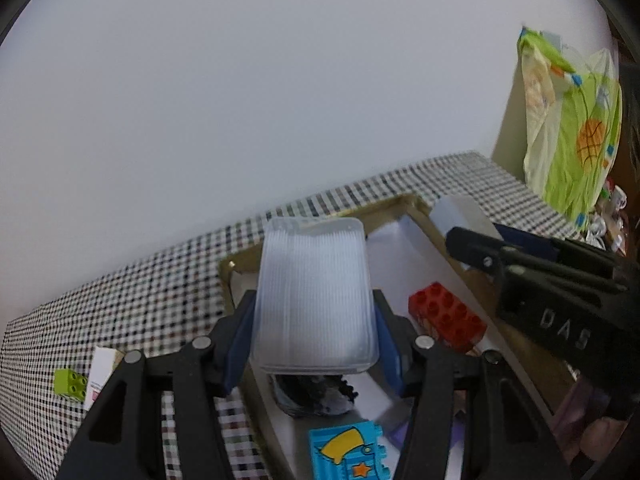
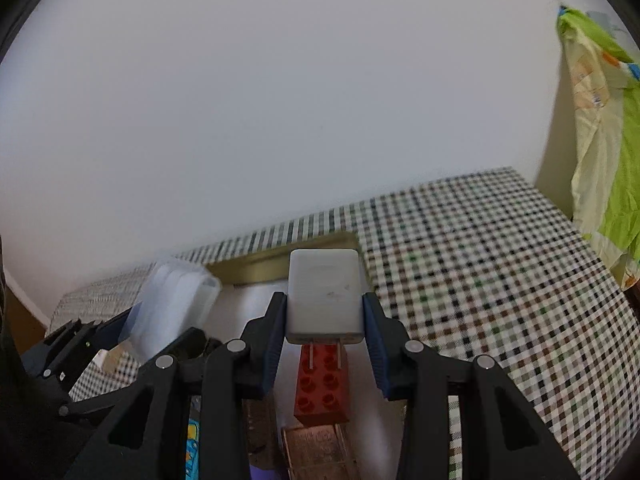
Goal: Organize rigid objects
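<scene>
Left gripper (image 1: 316, 320) is clamped on a clear ribbed plastic box (image 1: 314, 296), held over the tray (image 1: 404, 202); the box hides most of the tray's far left part. Below it a dark clump (image 1: 316, 394) sits in the tray, too blurred to identify. The blue printed block (image 1: 348, 454) is cut off by the near frame edge. Only the left view shows the green brick (image 1: 71, 384) and a white card (image 1: 100, 372) on the checked cloth (image 1: 140, 292), outside the tray on the left. The red brick (image 1: 446, 316) lies in the tray, right of the box.

Right gripper (image 2: 325, 320) is clamped on a white charger (image 2: 324, 294), prongs pointing near, above the red brick. Its body blocks the tray's far rim. Only the right view shows the charger's prongs. A green patterned bag (image 2: 608, 128) at far right is partly cut off.
</scene>
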Motion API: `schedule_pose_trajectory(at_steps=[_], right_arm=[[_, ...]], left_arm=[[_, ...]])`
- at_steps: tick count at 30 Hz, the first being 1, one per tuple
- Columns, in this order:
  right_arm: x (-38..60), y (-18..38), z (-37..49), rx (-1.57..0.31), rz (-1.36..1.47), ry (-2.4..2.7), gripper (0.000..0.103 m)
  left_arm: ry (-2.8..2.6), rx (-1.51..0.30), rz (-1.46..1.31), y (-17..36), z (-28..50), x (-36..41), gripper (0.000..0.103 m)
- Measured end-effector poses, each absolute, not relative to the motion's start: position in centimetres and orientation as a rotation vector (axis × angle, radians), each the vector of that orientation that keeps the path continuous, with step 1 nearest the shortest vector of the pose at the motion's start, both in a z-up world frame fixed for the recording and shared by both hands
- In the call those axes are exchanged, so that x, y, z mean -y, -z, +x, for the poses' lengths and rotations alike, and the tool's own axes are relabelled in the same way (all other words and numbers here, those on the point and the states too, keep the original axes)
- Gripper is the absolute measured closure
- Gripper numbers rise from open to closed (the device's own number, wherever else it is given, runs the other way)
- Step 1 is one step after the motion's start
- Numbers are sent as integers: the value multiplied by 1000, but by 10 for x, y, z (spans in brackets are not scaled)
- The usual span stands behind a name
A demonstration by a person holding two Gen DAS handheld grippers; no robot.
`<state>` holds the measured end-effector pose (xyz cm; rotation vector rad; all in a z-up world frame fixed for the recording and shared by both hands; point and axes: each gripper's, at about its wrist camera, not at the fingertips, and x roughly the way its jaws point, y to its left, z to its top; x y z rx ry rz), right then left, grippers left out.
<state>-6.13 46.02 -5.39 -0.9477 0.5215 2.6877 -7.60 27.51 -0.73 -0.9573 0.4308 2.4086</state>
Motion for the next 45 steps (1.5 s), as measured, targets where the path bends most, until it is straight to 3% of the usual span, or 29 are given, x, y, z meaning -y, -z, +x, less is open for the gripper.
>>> schedule_pose_trajectory(at_steps=[16,18,20,22,25,34,45], right_arm=[[-443,67,-70,-460,-1061,-2652,62],[-451,68,-74,-464,-1057,-2648,62],[-451,65,-71,-476,-1023,-2654,58],[-452,61,-67,-483,-983,-2650,38],[-454,54,-58,-505,-898,-2659,30],[-470,49,-46,-653,-778,-2656,30],[-463,33,-32,-653,-658,-2670,30]], left_arm=[[-2360,-609,-1143,41,-86,-294,48],[-2340,-634,-1151,44,-85,-298,41],[-2367,-662,-1125,42,-83,-298,22],[-2405,-668,-1074,37,-80,-298,11],[-2437,-651,-1012,28,-72,-297,2],[-2569,-691,-867,13,-68,-287,1],[-2695,-487,-753,-2,-64,-230,1]])
